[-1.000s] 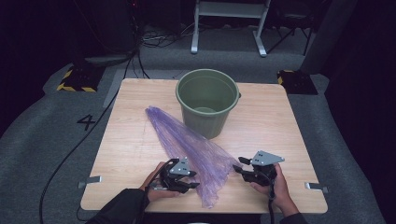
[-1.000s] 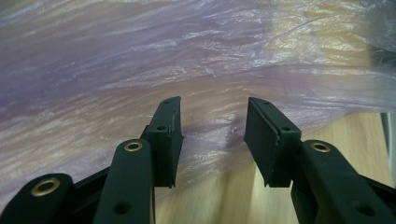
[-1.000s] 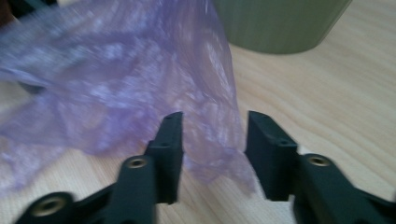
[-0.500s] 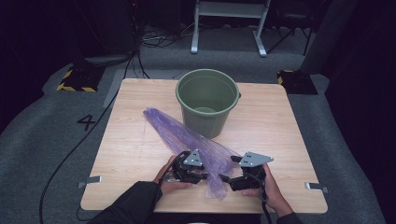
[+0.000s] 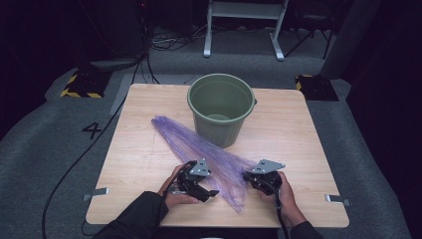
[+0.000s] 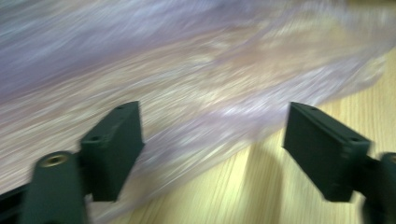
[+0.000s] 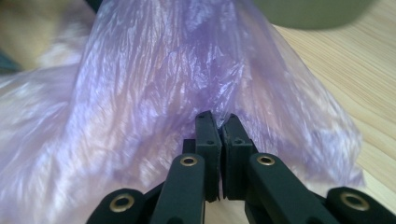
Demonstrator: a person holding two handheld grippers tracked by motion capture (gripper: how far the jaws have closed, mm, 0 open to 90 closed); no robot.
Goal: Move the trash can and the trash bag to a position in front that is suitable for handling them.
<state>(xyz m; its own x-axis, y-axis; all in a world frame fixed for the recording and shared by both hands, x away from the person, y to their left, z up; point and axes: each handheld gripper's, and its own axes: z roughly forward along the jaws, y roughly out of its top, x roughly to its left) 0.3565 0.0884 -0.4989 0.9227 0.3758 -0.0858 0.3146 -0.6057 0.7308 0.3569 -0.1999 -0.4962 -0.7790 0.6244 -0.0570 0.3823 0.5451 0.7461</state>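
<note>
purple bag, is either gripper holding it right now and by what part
The right gripper is shut on the purple plastic bag, pinching the film at its near end. The left gripper has just opened; the bag lies between its jaws, unpinched.

The bucket [image 5: 220, 107] stands upright at the far middle of the desk [image 5: 134, 149] and blocks any straight reach over the centre. The bag [image 5: 199, 149] lies slantwise from the bucket's left down to the near edge, between the two hands. Bare desk lies open to the left of the bag and to the right of the bucket, out to both side edges. Behind the bucket only a narrow strip remains.
</note>
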